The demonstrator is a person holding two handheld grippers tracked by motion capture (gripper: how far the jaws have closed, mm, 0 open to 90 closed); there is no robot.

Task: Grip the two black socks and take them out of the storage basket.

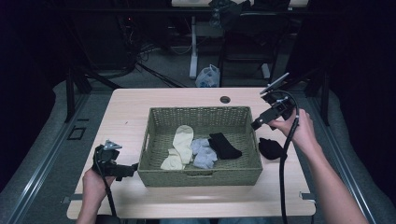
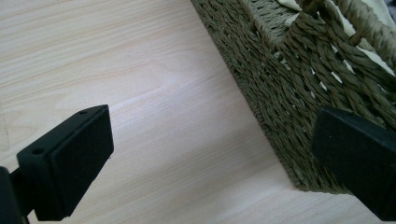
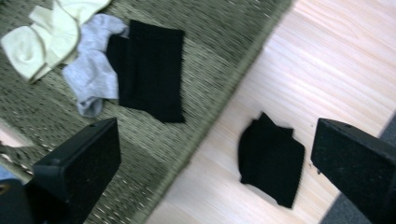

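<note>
Now open tongs (image 3: 212, 172) above black sock (image 3: 271, 161)

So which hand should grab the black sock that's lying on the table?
The right. Its open right gripper hangs beside the crumpled black sock on the light wooden table, while the left gripper sits across the woven green basket.

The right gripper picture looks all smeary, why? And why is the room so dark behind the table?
Right gripper view: motion blur smears the woven basket and black sock. Left gripper view: the weave looks sharp, the near fingers soft. High view: light falls on the table, leaving the background nearly black.
</note>
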